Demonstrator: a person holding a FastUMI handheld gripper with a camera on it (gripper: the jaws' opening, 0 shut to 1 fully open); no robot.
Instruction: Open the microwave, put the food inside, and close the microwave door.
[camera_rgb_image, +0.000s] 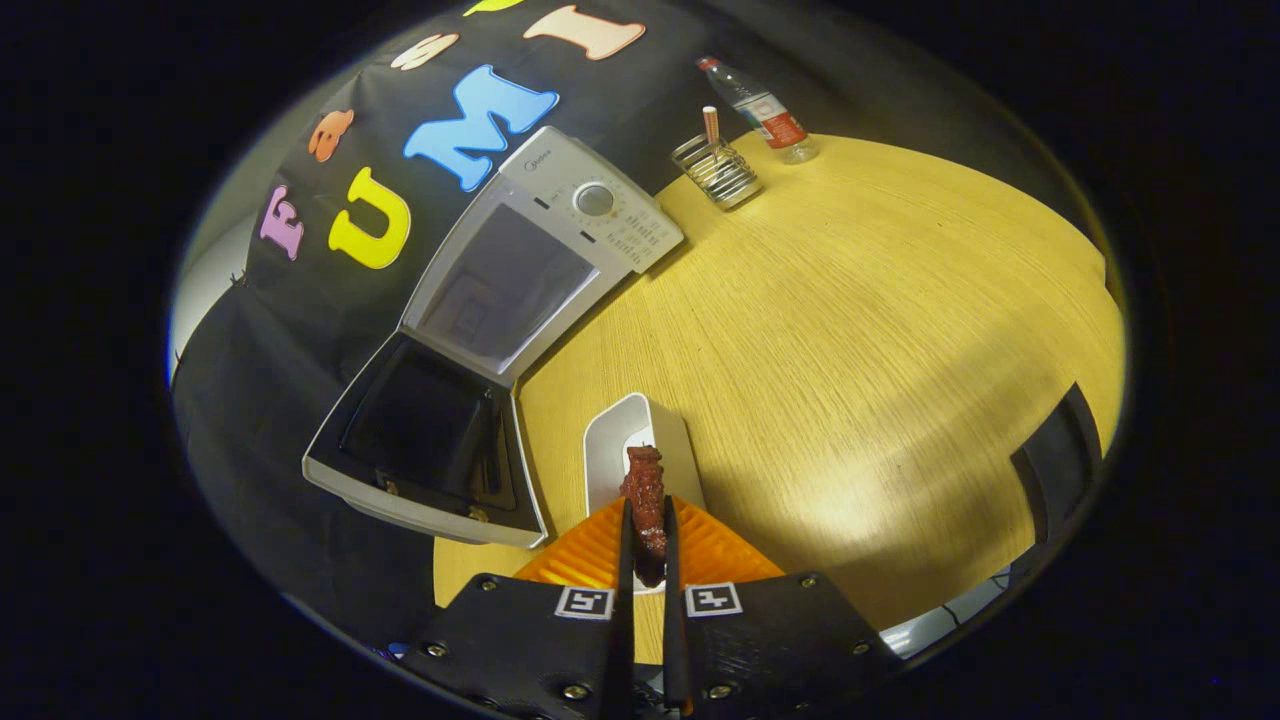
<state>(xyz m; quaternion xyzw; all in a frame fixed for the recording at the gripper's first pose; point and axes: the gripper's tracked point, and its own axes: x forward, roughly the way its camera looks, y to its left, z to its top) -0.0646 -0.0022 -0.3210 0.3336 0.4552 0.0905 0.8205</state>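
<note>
**Door open, food in the tool, loading and closing still to do**

Microwave (545, 235) sits on the wooden tabletop (850, 350) at about 11 o'clock from the tool, well apart from it. Its door (425, 440) hangs fully swung out, inner face showing, so the cavity stands exposed. Judgement: step one, opening, is done.

Tool (647, 535): fingers drawn close together and clamped on a dark reddish piece of food (645, 490), which looks like a rib or strip of glazed meat. Both fingers press its sides; the upper end of the piece sticks out ahead of the fingertips at 12 o'clock.

A white dish (615, 450) lies on the tabletop directly beyond the fingers, under and behind the food. Whether the food is lifted clear of the dish or touching it, cannot tell from this angle.

Far side of the tabletop, at about 1 o'clock: a wire holder (717, 170) with a stick-like item standing in it, and a plastic water bottle (765, 112) just beyond it. Neither bears on the task.

Left to do, as judged here: carry the food over to 11 o'clock into the open cavity, release it there, withdraw, then swing the door shut. Roughly a third through.
</note>
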